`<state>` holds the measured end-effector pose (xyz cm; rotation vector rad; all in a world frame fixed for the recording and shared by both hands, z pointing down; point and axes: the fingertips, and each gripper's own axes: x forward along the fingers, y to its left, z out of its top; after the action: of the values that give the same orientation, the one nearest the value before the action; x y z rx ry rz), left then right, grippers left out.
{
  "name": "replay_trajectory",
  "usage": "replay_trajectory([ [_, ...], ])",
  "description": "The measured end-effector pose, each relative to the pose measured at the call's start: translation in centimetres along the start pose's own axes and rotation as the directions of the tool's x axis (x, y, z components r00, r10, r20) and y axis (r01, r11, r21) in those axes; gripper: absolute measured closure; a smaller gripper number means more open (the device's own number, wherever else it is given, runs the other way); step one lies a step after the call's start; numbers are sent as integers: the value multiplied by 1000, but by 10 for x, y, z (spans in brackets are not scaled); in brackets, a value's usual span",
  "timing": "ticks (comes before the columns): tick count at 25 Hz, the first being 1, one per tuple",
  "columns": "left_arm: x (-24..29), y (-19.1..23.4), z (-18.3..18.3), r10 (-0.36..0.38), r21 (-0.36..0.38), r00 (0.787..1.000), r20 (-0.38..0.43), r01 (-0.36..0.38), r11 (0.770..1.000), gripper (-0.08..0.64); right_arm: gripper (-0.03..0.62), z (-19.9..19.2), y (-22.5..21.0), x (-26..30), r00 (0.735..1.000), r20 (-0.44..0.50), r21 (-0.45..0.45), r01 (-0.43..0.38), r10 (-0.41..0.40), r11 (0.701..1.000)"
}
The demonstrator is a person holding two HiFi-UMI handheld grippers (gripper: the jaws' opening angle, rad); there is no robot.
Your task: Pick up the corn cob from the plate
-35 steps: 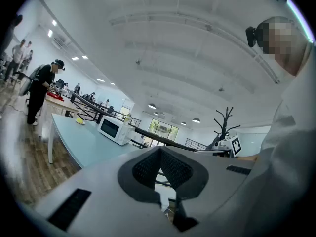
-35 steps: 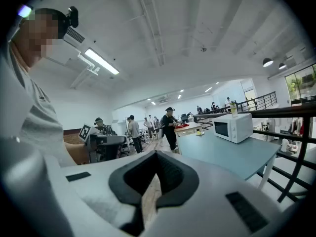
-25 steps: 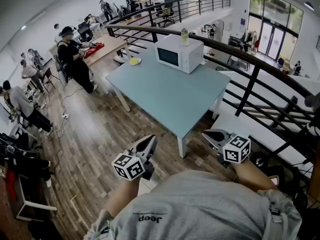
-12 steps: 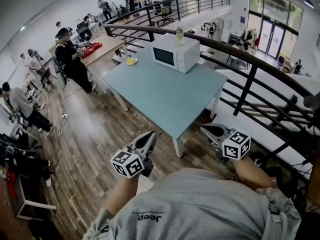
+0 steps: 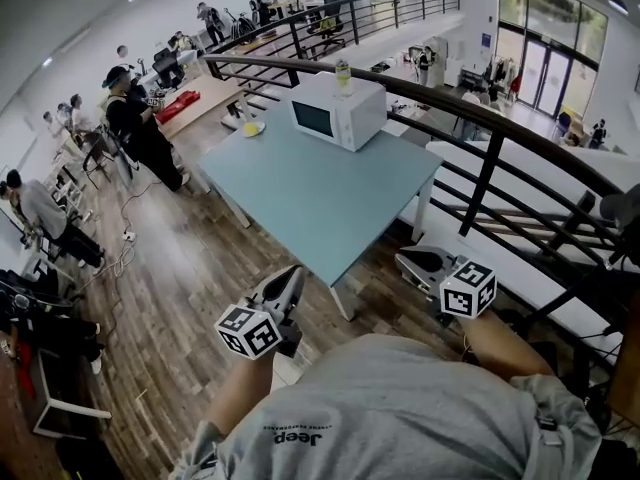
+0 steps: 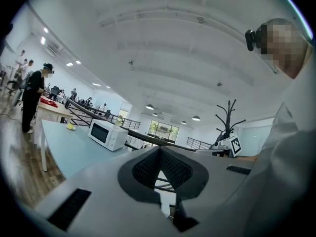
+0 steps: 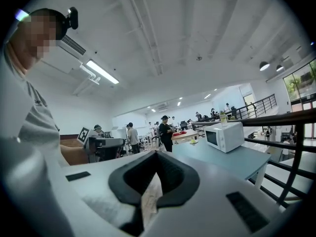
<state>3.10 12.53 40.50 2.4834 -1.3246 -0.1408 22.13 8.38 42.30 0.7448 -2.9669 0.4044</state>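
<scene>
Facing the pale blue table (image 5: 330, 203) from beyond its near corner, both claws level in front of me and well short of the work. Left claw (image 5: 293, 277): jaws pressed together, nothing in them. Right claw (image 5: 406, 260): likewise closed tip to tip, empty. The corn cob (image 5: 251, 128) lies on a small plate (image 5: 261, 129) at the table's far left corner, beyond the white microwave (image 5: 335, 118) with a bottle (image 5: 343, 71) on top. Step in hand, as I judge it: getting within reach of the plate. Plan: go along the table's left side so the microwave is not in my line. Open one claw wide before it nears the cob. Come in low and take the cob across its middle so it cannot roll. Keep the other claw free to steady the plate rim. Cob's lie too small to read from here; check up close.
</scene>
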Motion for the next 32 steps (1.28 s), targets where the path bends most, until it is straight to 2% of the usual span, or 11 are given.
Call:
replay_trajectory([
  [8,41,-20,-17,-17,-16,999,-37,16,1000,543,577,-5,-30,-12,1000,-1,21,-23,23,1000],
  [15,59,24,-16,-29,-37,999,-45,27,999,543,577,-8,-57,31,1000,-24,43,-16,17,999],
  [21,93,119,-3,-81,-46,996,-38,79,996,543,577,0,-97,117,999,-30,21,24,-23,999],
  [32,149,323,73,-166,-48,982,-87,163,986,543,577,55,-153,322,995,0,34,99,-99,994],
])
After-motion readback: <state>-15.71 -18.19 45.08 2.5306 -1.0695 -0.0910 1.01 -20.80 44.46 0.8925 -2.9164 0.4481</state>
